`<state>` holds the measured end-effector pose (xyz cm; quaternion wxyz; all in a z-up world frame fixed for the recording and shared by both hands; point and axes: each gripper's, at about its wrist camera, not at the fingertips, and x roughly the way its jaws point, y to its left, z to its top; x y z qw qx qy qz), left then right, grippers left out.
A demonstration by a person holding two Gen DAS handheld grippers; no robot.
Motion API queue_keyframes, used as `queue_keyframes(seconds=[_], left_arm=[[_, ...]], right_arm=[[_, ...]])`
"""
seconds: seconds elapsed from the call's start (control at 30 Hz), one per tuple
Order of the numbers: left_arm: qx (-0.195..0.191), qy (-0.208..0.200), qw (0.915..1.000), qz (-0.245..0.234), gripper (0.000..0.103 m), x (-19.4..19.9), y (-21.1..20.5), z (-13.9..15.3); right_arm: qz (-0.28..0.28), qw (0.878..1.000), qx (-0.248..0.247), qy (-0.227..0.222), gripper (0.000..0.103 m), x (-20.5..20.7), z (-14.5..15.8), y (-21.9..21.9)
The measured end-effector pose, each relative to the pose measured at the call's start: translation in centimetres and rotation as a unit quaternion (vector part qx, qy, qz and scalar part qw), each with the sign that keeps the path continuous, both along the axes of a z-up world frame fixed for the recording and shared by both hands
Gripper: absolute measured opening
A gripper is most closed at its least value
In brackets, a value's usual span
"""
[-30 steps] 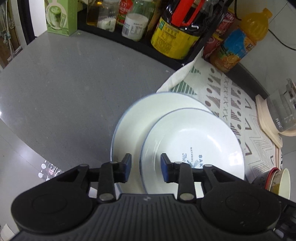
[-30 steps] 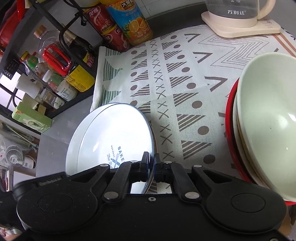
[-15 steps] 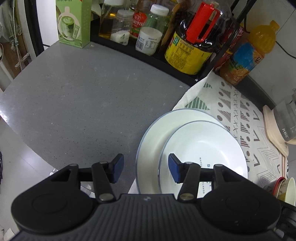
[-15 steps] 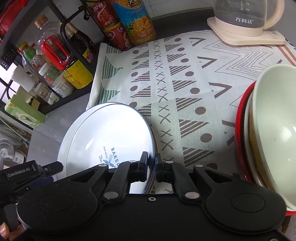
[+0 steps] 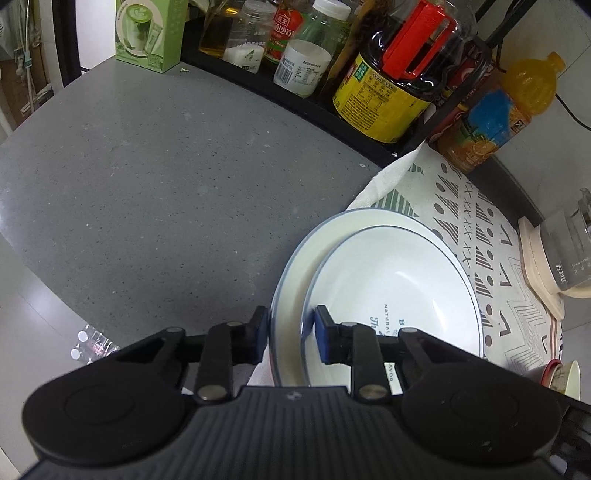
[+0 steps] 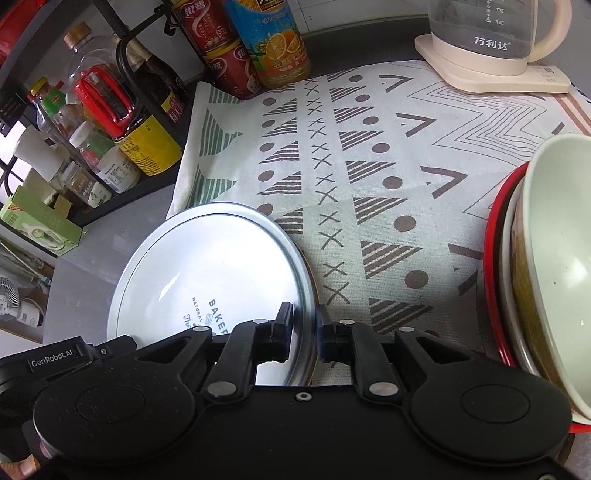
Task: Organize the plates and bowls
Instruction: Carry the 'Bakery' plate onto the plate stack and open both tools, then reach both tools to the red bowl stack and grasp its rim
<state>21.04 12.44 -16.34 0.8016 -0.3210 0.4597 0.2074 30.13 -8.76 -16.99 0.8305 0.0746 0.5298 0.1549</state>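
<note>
Two white blue-rimmed plates lie stacked at the edge of the patterned cloth (image 6: pixel 369 166). The smaller lettered plate (image 5: pixel 391 288) sits off-centre on the larger plate (image 5: pixel 295 258). My left gripper (image 5: pixel 291 328) is closing over their left rims: one pad touches the larger plate's outer edge, the other sits inside the smaller plate's rim. In the right wrist view the lettered plate (image 6: pixel 207 266) has its right rim between the jaws of my right gripper (image 6: pixel 307 328). Those jaws are opening, and a gap shows beside the rim. A cream bowl (image 6: pixel 554 266) sits nested in a red dish at the right.
A black rack (image 5: pixel 369 151) of bottles and jars lines the back of the grey counter (image 5: pixel 166 184). A green box (image 5: pixel 147 29) stands at its left end, with an orange juice bottle (image 6: pixel 273 40) and red cans nearby. A kettle (image 6: pixel 495 33) stands at the cloth's far corner.
My left gripper's jaws widened, shifted left over both plate rims, then narrowed onto them. My right gripper's jaws, shut on the lettered plate's rim before, have parted.
</note>
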Motion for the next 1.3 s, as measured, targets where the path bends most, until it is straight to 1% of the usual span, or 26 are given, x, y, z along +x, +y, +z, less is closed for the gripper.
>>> queue_keyframes(seconds=[0.07, 0.2, 0.27, 0.33, 0.4, 0.43, 0.47, 0.5, 0.53, 0.57, 0.6, 0.63, 0.67, 0.73, 0.77, 0.8, 0.83, 0.93, 1.03, 1.07, 1.17, 1.3], left_arm=[[0.007, 0.008, 0.9999, -0.008, 0.025, 0.3, -0.2, 0.1], [0.002, 0.015, 0.9999, -0.002, 0.027, 0.1, 0.1, 0.5], [0.012, 0.018, 0.9998, -0.006, 0.031, 0.1, 0.1, 1.0], [0.011, 0.023, 0.9996, -0.01, 0.04, 0.1, 0.1, 1.3], [0.01, 0.024, 0.9997, -0.006, 0.06, -0.1, 0.0, 1.8], [0.011, 0.019, 0.9997, -0.007, 0.065, -0.2, -0.2, 2.1], [0.012, 0.014, 0.9998, -0.01, 0.075, -0.3, -0.4, 2.5], [0.013, 0.008, 0.9998, -0.013, 0.082, -0.3, -0.6, 2.8], [0.015, 0.004, 0.9998, -0.014, 0.083, -0.4, -0.8, 3.2], [0.016, 0.002, 0.9998, -0.015, 0.084, -0.5, -1.0, 3.5], [0.017, 0.0, 0.9997, -0.016, 0.085, -0.5, -1.1, 3.9], [0.016, -0.002, 0.9997, -0.02, 0.085, -0.6, -1.3, 4.2], [0.015, -0.004, 0.9996, -0.024, 0.085, -0.6, -1.5, 4.4], [0.014, -0.007, 0.9994, -0.031, 0.086, -0.6, -1.9, 4.9], [0.015, -0.008, 0.9993, -0.034, 0.087, -0.7, -2.1, 5.2], [0.015, -0.008, 0.9992, -0.036, 0.088, -0.8, -2.3, 5.3], [0.014, -0.008, 0.9991, -0.039, 0.088, -0.8, -2.5, 5.5], [0.014, -0.013, 0.9986, -0.049, 0.089, -1.0, -3.2, 6.0], [0.02, -0.023, 0.9979, -0.056, 0.098, -1.3, -3.9, 6.6], [0.023, -0.027, 0.9975, -0.061, 0.103, -1.4, -4.2, 6.8], [0.032, -0.036, 0.9961, -0.075, 0.103, -1.3, -5.3, 7.5], [0.028, -0.045, 0.9946, -0.09, 0.103, -1.1, -6.5, 8.0]], right_arm=[[-0.001, 1.0, 0.0, 0.0, 0.018, 0.0, 0.0, 0.1], [-0.004, 1.0, -0.002, 0.001, 0.019, -0.3, 0.0, 0.2], [-0.006, 1.0, 0.0, 0.005, 0.021, -0.4, 0.1, 0.1], [-0.006, 1.0, 0.006, 0.002, 0.026, -0.7, 0.5, 0.0], [-0.005, 1.0, 0.01, -0.001, 0.038, -0.9, 1.2, -0.1], [-0.003, 1.0, 0.009, -0.006, 0.042, -1.1, 1.6, -0.1], [-0.001, 1.0, 0.009, -0.014, 0.05, -1.4, 2.1, -0.2], [0.0, 1.0, 0.009, -0.023, 0.058, -1.6, 2.7, -0.2], [0.001, 0.999, 0.011, -0.032, 0.062, -1.9, 3.3, -0.3], [0.002, 0.999, 0.015, -0.041, 0.071, -2.0, 3.9, -0.6], [0.003, 0.999, 0.019, -0.051, 0.082, -2.2, 4.5, -0.7], [0.002, 0.998, 0.022, -0.061, 0.087, -2.4, 5.0, -0.9], [-0.001, 0.997, 0.02, -0.072, 0.091, -2.6, 5.6, -1.2], [-0.007, 0.996, 0.015, -0.087, 0.092, -2.8, 6.5, -1.7], [-0.01, 0.996, 0.018, -0.089, 0.095, -2.9, 6.9, -2.0], [-0.012, 0.996, 0.024, -0.091, 0.1, -3.0, 7.2, -2.4], [-0.015, 0.995, 0.027, -0.093, 0.102, -3.2, 7.6, -2.7], [-0.022, 0.994, 0.023, -0.106, 0.103, -3.8, 8.4, -3.6], [-0.028, 0.993, 0.029, -0.111, 0.103, -4.5, 9.0, -4.3], [-0.029, 0.993, 0.029, -0.114, 0.103, -4.8, 9.2, -4.5], [-0.032, 0.992, 0.028, -0.123, 0.103, -5.5, 9.9, -5.2], [-0.04, 0.99, 0.028, -0.129, 0.103, -6.2, 10.7, -6.2]])
